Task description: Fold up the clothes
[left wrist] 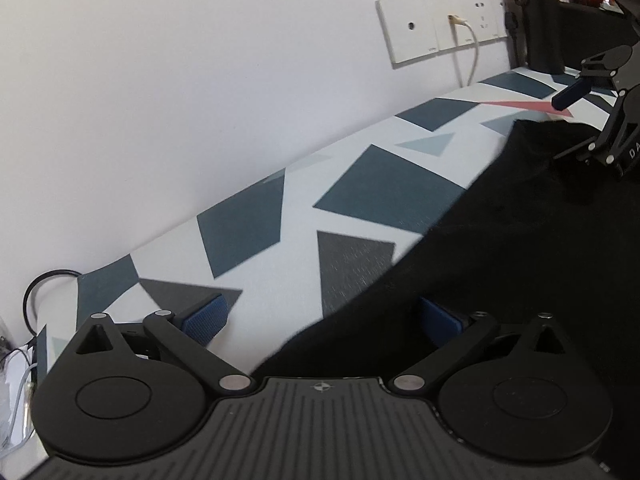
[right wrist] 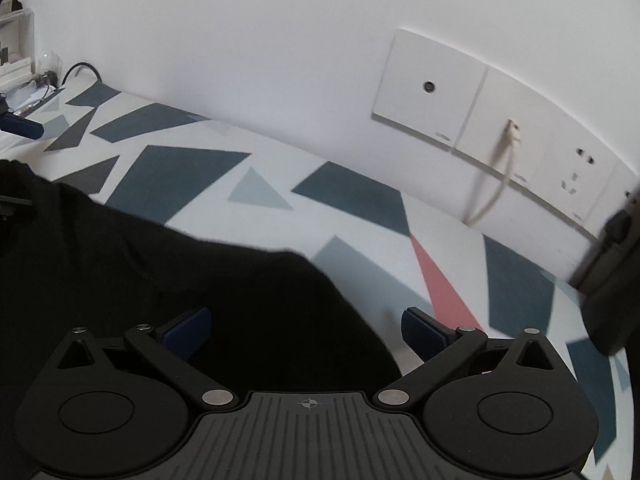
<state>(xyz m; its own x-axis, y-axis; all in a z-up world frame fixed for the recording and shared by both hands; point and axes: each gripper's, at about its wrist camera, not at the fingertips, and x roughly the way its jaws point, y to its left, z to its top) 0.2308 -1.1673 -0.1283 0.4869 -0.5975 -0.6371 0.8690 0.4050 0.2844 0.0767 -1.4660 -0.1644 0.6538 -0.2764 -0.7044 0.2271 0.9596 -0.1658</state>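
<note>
At the far left, a thin black cable (left wrist: 38,284) loops up against the plain white wall (left wrist: 200,80) at the end of the surface (left wrist: 304,216), which wears a white cloth printed with dark blue, grey and pale blue triangles and one pink wedge. The left gripper (left wrist: 320,316) hangs low over that cloth with its jaws spread wide and nothing between them; its two blue fingertips (left wrist: 206,318) stand well apart, one above the patterned cloth, the other above the one black fabric garment (left wrist: 520,248). That garment lies spread on the surface, covering its near right part, its edge running slantwise across the print. Farther right, the right gripper (right wrist: 306,328) also stands with jaws wide apart and empty, one blue pad above the black fabric, the other just off its edge over the cloth beside the pink wedge (right wrist: 444,288). On the wall behind, a row of white socket plates (right wrist: 472,120) shows, with one cream cable (right wrist: 498,168) plugged in and drooping to the surface. A tall black flask (left wrist: 538,16) stands at the far right end.
</note>
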